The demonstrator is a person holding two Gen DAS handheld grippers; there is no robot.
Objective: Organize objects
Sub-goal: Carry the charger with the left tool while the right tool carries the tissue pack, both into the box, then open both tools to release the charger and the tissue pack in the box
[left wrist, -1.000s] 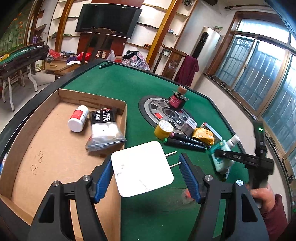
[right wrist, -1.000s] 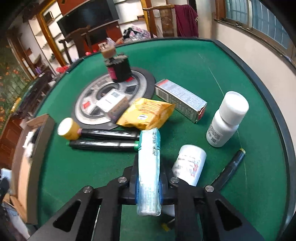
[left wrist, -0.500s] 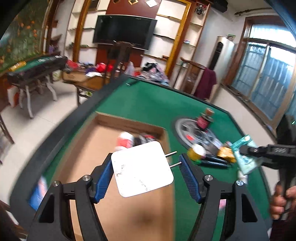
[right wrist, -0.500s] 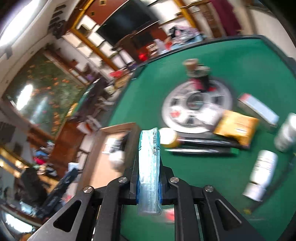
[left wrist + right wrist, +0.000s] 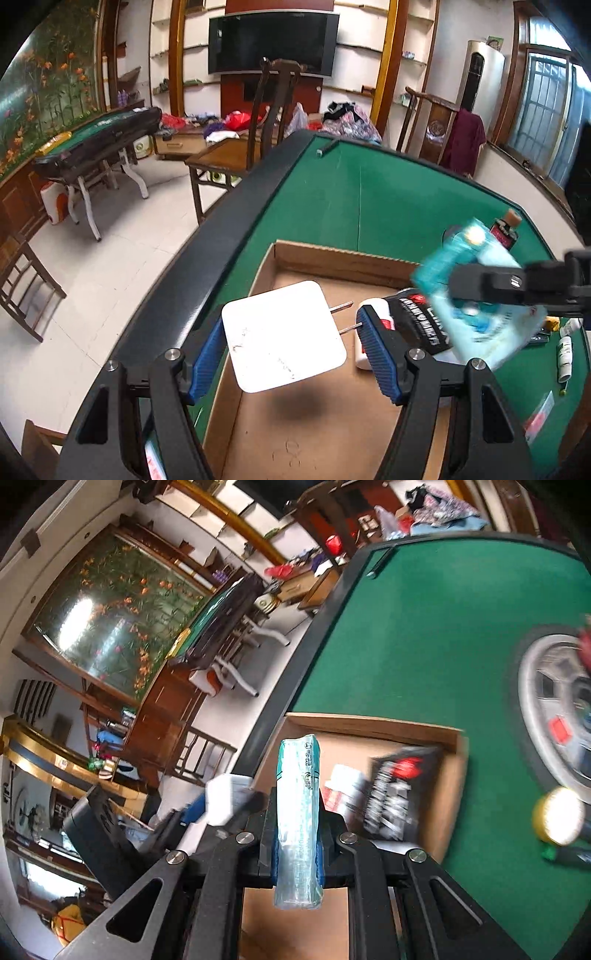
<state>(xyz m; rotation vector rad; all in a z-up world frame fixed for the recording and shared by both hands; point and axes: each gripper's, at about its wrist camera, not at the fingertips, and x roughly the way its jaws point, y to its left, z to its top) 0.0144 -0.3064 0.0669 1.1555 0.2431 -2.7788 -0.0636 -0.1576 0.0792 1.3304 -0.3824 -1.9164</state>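
Observation:
My left gripper is shut on a white plug adapter, its two prongs pointing right, held above the cardboard box. My right gripper is shut on a teal tissue packet and holds it over the box; the packet also shows blurred in the left wrist view. In the box lie a white bottle with a red label and a black-labelled bag. The left gripper and adapter show in the right wrist view.
The box sits at the left edge of the green table. On the felt to the right are a round grey console, a yellow-capped item, a dark jar and a white bottle. A black rail borders the table.
Both grippers have swung left from the pile of objects to above the cardboard box. The right gripper lifted the teal packet off the felt and carried it over the box.

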